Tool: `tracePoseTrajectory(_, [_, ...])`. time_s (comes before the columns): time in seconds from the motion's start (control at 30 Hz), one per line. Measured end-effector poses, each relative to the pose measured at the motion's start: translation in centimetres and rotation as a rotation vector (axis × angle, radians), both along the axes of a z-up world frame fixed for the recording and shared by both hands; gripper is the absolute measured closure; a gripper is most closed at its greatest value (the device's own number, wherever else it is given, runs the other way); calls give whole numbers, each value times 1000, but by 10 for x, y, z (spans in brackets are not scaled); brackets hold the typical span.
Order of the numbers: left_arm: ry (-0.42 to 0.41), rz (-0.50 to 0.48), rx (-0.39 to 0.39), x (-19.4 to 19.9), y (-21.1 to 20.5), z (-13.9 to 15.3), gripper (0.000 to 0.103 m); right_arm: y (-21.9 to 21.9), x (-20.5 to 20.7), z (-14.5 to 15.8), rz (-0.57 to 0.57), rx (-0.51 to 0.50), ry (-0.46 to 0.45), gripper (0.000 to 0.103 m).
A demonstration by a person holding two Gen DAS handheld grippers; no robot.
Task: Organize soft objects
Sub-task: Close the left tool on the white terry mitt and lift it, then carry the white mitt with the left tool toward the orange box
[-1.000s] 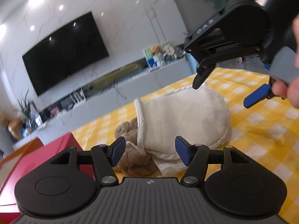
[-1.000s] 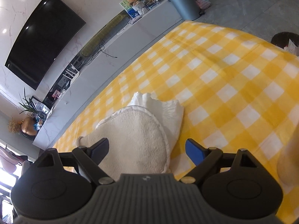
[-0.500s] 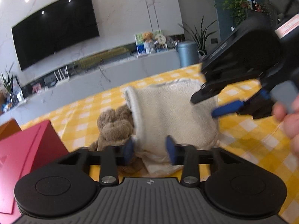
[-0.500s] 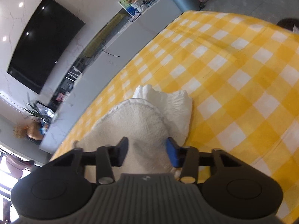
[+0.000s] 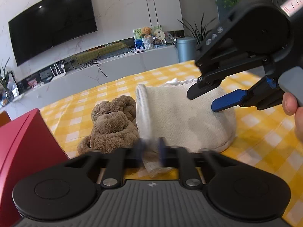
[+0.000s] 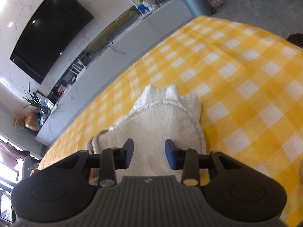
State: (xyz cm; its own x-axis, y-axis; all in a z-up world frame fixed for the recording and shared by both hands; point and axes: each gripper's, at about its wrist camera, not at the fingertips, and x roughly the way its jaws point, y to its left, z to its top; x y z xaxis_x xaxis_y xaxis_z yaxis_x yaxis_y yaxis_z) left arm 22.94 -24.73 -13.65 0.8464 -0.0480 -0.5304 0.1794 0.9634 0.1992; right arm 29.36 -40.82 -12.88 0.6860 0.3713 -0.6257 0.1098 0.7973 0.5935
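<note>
A cream fleece piece (image 5: 181,117) with a pale trimmed rim lies on the yellow checked cloth (image 5: 255,132). A brown plush bundle (image 5: 111,124) rests against its left, open end. My left gripper (image 5: 151,150) is low at the near rim, blurred. Its jaws are closing, and the pads pinch the rim with a white tab beneath them. My right gripper (image 6: 148,156) is on top of the fleece (image 6: 157,126), seen from the side as the right gripper (image 5: 202,101). Those jaws are opening slightly, and the pads press on the fleece between them.
A red box (image 5: 22,141) stands close on the left of the brown bundle. White frilly fabric (image 6: 170,96) pokes out from under the far end of the fleece. A hand (image 5: 289,102) holds the right tool. Past the table's far edge are a grey cabinet and a television.
Both pairs of jaws came in from wide apart: the left onto the near rim of the fleece, the right onto its top. The left view has levelled out and the fleece sits closer.
</note>
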Motion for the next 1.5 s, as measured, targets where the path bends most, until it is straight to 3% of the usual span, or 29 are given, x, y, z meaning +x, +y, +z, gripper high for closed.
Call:
tracePoseTrajectory(0.3, [-81,14,-33,-22,5,13,96,6,-5,10,8,-73,-12,66])
tracePoseTrajectory(0.47, [-154,26,-50,-39,3,40,96,14,-19,36,34,-164,-96,66])
tracePoseTrajectory(0.63, [-159,56,-150,-45,19,73,96,9,-28,52,13,-178,-159,66])
tracePoseTrajectory(0.73, [-156,84,-168,-43,28,91,96,6,-31,55,2,-194,-169,66])
tracePoseTrajectory(1.07, [-137,147,-283,-45,84,135,96,2,-31,53,-22,-207,-152,66])
tracePoseTrajectory(1.3, [-139,182,-363,-53,114,141,96,5,-28,45,-6,-228,-103,64])
tracePoseTrajectory(1.5, [-116,188,-416,-54,134,138,96,25,-21,38,56,-237,-61,54])
